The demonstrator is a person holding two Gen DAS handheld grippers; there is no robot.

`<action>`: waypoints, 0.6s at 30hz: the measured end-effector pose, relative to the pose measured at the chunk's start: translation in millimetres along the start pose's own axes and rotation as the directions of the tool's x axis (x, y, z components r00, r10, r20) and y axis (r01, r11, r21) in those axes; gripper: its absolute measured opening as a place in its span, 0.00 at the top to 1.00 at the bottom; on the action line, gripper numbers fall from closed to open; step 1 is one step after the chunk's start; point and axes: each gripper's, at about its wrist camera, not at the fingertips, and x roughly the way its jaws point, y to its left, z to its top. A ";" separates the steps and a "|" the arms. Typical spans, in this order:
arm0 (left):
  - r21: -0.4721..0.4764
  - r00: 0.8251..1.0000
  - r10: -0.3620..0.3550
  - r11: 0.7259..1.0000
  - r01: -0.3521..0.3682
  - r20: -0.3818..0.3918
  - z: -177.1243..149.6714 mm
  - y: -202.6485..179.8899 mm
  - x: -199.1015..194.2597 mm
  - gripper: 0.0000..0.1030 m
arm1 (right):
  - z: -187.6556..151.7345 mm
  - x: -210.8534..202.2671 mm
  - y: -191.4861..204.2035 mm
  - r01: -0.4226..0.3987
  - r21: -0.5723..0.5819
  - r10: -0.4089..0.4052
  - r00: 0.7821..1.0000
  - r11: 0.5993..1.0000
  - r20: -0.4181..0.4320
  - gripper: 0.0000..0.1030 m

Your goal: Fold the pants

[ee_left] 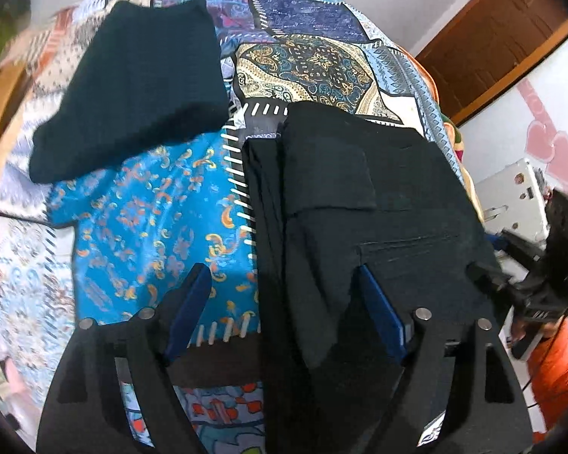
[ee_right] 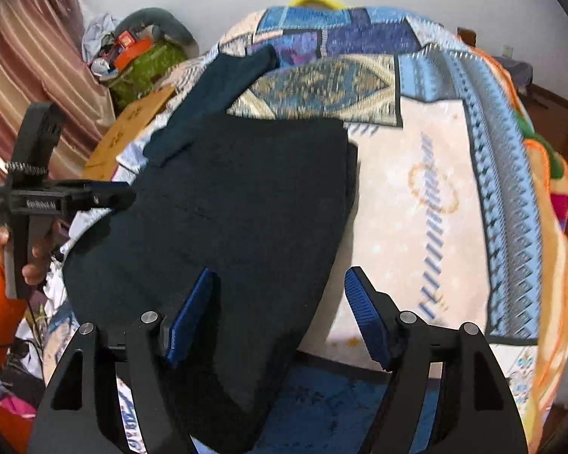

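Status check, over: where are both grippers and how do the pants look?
Left gripper open over pants' edge. Right gripper open, holding nothing. Black pants folded on patterned bedspread. Second dark garment lies apart.

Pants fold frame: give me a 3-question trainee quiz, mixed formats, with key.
1. True or false: the left gripper is shut on the black pants.
2. Multiple choice: the second dark garment lies A) on top of the pants, B) apart on the patterned bedspread, C) in the right gripper.
3. Fill in: the right gripper's jaws are ____.

Key: 1 false, its jaws are open; 2 B; 3 open.
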 end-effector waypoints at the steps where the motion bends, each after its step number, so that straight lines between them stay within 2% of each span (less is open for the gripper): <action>1: -0.007 1.000 -0.019 1.000 0.019 -0.004 1.0 -0.8 1.8 0.22 | 0.9 1.7 -1.7 -0.017 0.009 0.018 1.000 1.000 -0.002 0.33; 7: -0.016 0.992 -0.112 0.994 0.112 -0.060 11.6 -6.5 21.4 0.19 | 8.8 19.9 -12.9 -0.116 0.074 0.118 0.993 0.991 -0.028 0.32; 12: -0.022 0.984 -0.145 0.989 0.143 -0.104 26.8 -8.0 42.5 0.03 | 16.6 28.3 -10.0 -0.146 0.056 0.147 0.989 0.988 -0.032 0.30; 14: -0.018 0.983 -0.140 0.990 0.138 -0.115 32.7 -12.3 47.9 0.01 | 20.6 31.6 -9.0 -0.151 0.048 0.153 0.988 0.987 -0.036 0.30; 16: -0.013 0.983 -0.138 0.990 0.137 -0.121 37.9 -15.5 50.6 0.02 | 23.2 33.2 -8.3 -0.145 0.033 0.147 0.988 0.989 -0.041 0.34; 18: 0.000 0.983 -0.136 0.991 0.137 -0.120 39.0 -19.6 48.5 0.14 | 26.2 33.2 -6.5 -0.146 0.016 0.147 0.988 0.989 -0.058 0.40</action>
